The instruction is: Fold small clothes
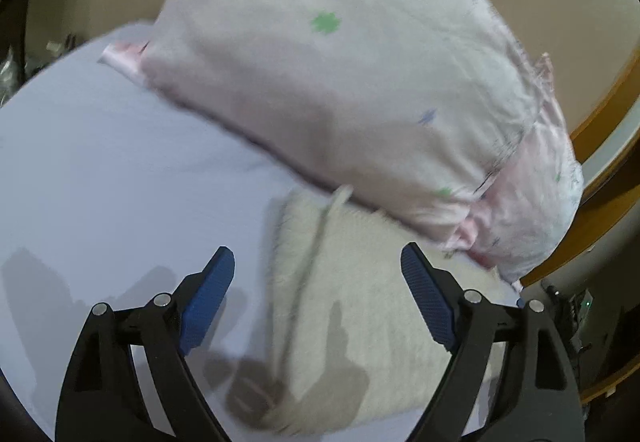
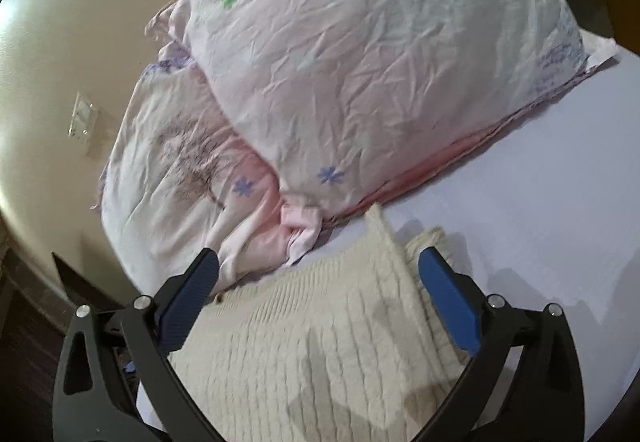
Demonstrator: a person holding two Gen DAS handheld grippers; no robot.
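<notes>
both tools hang spread wide and empty, the left tool (image 1: 318,262) and right tool (image 2: 320,266) just above a cream knit garment (image 2: 320,342) lying flat on the lavender bed sheet (image 1: 120,181). beyond it sits a floral pillow (image 2: 360,61). the fold seems between steps; next, each tool needs an edge to pinch.

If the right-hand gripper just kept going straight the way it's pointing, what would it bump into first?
Probably the cream ribbed knit garment lying on the pale lilac bedsheet, right between the open right gripper fingers. Beyond it sits the crinkled pink floral pillow, though depth is hard to judge.
</notes>
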